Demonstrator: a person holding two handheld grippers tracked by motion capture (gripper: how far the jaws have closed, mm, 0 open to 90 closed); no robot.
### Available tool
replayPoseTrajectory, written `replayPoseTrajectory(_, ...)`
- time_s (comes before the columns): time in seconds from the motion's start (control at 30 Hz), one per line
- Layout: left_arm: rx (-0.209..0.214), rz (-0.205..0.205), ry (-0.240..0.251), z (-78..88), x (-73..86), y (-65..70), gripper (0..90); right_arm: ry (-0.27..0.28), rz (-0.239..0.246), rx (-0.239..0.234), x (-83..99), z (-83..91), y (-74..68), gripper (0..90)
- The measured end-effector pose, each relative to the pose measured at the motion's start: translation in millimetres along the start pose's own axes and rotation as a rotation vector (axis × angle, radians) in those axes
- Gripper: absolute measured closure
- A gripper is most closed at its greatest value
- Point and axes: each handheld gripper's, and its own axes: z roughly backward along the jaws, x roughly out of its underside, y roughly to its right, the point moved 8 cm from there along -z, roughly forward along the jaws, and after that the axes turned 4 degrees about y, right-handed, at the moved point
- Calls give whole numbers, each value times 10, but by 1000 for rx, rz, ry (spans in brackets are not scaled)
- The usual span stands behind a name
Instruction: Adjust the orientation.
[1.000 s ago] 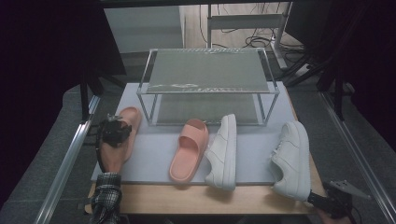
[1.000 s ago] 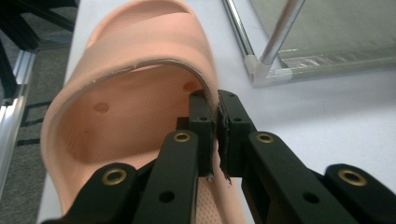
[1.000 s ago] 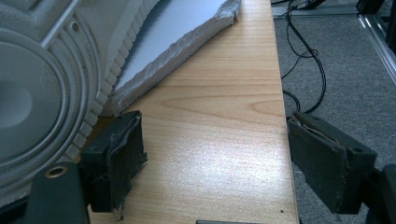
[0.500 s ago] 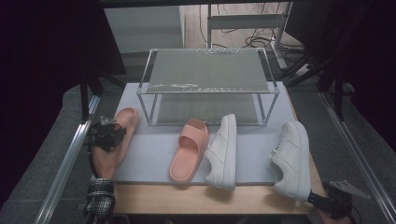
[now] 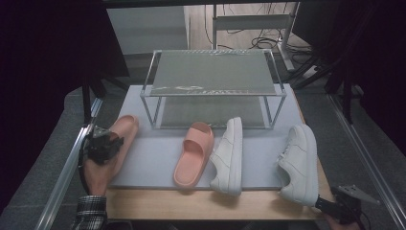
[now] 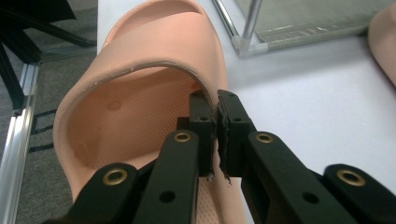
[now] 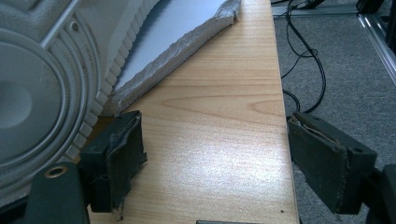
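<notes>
My left gripper (image 5: 102, 145) is shut on the strap edge of a pink slide (image 5: 122, 130) at the left edge of the grey mat (image 5: 153, 158). In the left gripper view the jaws (image 6: 217, 112) pinch the rim of the slide's strap (image 6: 154, 60). The slide's mate (image 5: 193, 154) lies mid-mat, next to a white sneaker (image 5: 230, 156). A second white sneaker (image 5: 299, 163) stands at the right. My right gripper (image 5: 335, 207) waits open near that sneaker's heel; in its own view nothing but bare wood lies between its jaws (image 7: 217, 140), with the sneaker's sole (image 7: 42, 93) at the left.
A two-level metal rack (image 5: 213, 72) stands at the back of the mat. The wooden table edge (image 5: 210, 206) runs along the front. Aluminium frame rails (image 5: 62, 177) border the left and right sides, and cables lie on the floor beyond.
My left gripper has shifted left and toward the near edge, taking the pink slide with it. The right gripper and the other shoes have stayed put.
</notes>
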Motion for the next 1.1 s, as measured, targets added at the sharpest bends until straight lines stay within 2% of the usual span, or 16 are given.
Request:
replayPoseTrajectory(0.17,28,-17,8,145,70,54,858,0,-1,1,0,-1,-1,190)
replayPoseTrajectory(0.43,59,-46,9,287,151,161,858,0,1,3,-1,-4,-1,188)
replayPoseTrajectory(0.7,106,-81,10,402,253,350,857,0,1,4,-2,-5,-2,187)
replayPoseTrajectory(0.87,123,-94,16,418,255,433,857,0,0,4,-3,-5,-3,186)
replayPoseTrajectory(1.1,162,-109,21,370,225,618,857,0,0,4,-3,-5,-3,186)
